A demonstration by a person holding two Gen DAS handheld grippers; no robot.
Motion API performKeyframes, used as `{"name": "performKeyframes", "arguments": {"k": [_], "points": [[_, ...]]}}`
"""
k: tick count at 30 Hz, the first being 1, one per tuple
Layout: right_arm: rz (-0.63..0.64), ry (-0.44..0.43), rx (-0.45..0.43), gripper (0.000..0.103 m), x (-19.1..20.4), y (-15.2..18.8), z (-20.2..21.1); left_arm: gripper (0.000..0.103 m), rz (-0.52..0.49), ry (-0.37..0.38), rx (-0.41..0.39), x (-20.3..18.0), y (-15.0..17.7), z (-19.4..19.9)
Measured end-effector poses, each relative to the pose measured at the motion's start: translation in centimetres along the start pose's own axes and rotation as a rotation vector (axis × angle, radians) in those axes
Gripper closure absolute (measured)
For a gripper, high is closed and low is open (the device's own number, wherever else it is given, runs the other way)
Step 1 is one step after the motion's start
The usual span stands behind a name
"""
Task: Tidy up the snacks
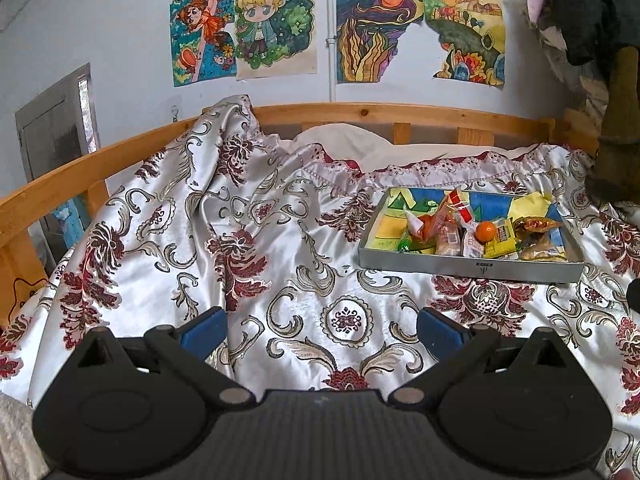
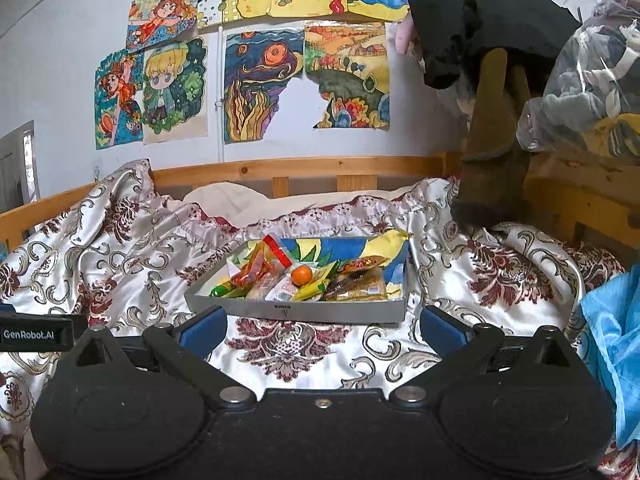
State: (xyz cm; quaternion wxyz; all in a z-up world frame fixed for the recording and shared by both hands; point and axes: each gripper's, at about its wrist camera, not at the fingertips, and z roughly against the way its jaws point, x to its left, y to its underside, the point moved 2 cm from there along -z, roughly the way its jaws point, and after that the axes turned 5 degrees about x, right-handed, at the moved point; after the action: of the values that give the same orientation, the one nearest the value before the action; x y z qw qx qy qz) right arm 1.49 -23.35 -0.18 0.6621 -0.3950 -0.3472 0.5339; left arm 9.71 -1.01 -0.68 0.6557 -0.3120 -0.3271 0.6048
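A shallow grey tray (image 1: 472, 269) lies on the patterned bedspread, ahead and to the right in the left wrist view and straight ahead in the right wrist view (image 2: 296, 311). It holds several wrapped snacks (image 1: 440, 224) and a small orange fruit (image 1: 485, 231), which shows in the right wrist view too (image 2: 301, 275). My left gripper (image 1: 322, 330) is open and empty above the bedspread, left of the tray. My right gripper (image 2: 323, 328) is open and empty just in front of the tray's near wall.
A wooden bed rail (image 1: 360, 114) runs along the back and left. Dark clothes (image 2: 492, 128) hang at the right, with a plastic bag of clothes (image 2: 592, 80) and blue fabric (image 2: 616, 352). The left gripper's body (image 2: 36, 334) shows at the left edge.
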Motion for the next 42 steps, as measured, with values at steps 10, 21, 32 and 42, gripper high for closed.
{"name": "performKeyframes", "arguments": {"k": [10,21,32,42], "points": [[0.034,0.022,0.063,0.001,0.5,0.7,-0.9,0.000,-0.003,-0.018,0.041,0.1,0.6,-0.4],[0.057,0.048,0.130,0.001,0.8,1.5,-2.0,0.000,-0.037,-0.042,0.082,-0.2,1.4,-1.0],[0.027,0.052,0.164,0.001,0.4,1.7,-2.5,0.000,-0.033,-0.043,0.097,-0.1,1.5,-1.2],[0.025,0.053,0.168,0.001,0.3,1.7,-2.6,0.000,-0.034,-0.043,0.098,-0.2,1.5,-1.2]]}}
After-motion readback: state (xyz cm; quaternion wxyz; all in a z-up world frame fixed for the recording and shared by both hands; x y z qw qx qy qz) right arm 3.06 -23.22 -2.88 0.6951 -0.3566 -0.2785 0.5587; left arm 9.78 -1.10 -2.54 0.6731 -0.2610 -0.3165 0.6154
